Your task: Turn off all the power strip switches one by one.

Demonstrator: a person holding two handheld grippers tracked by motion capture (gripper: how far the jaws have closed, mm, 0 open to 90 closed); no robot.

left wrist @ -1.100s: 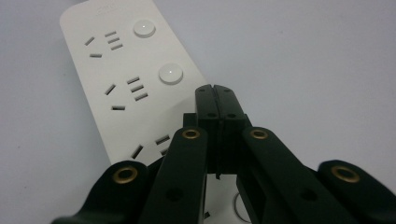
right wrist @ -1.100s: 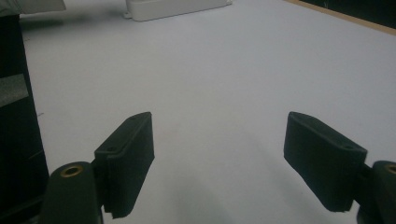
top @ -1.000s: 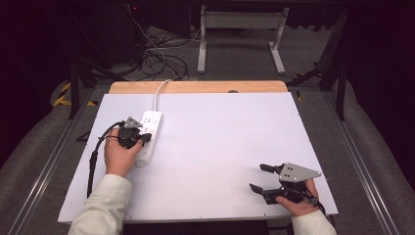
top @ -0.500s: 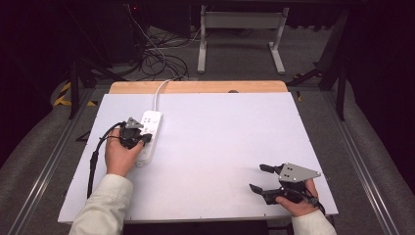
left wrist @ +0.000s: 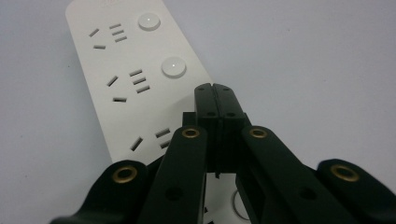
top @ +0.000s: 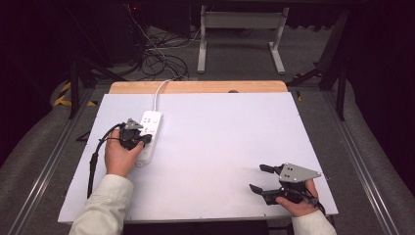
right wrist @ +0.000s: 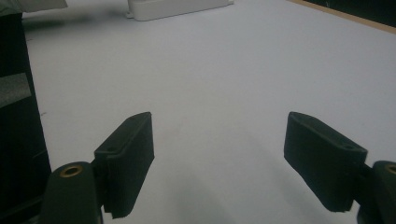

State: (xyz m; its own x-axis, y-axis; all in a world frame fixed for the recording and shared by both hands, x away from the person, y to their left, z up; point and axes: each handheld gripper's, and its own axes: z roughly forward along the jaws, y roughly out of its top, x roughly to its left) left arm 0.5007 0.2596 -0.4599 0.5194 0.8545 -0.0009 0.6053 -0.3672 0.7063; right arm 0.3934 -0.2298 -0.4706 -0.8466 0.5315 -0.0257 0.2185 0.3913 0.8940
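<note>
A white power strip [top: 150, 128] lies on the left part of the white table top [top: 225, 137], its white cord [top: 158, 93] running off the far edge. My left gripper [top: 145, 139] hovers over the strip's near half and is shut, the two jaws pressed together with nothing between them. In the left gripper view the closed tips [left wrist: 215, 91] sit just below a round button [left wrist: 173, 68] on the power strip [left wrist: 116, 60]. My right gripper [top: 257, 177] rests at the front right, open and empty. Its jaws stand wide apart in the right gripper view [right wrist: 219, 158].
The wooden back edge of the table [top: 195, 87] lies beyond the white top. Tangled cables [top: 161, 61] and a metal stand [top: 240, 39] are on the floor behind. The power strip [right wrist: 177, 7] appears far off in the right gripper view.
</note>
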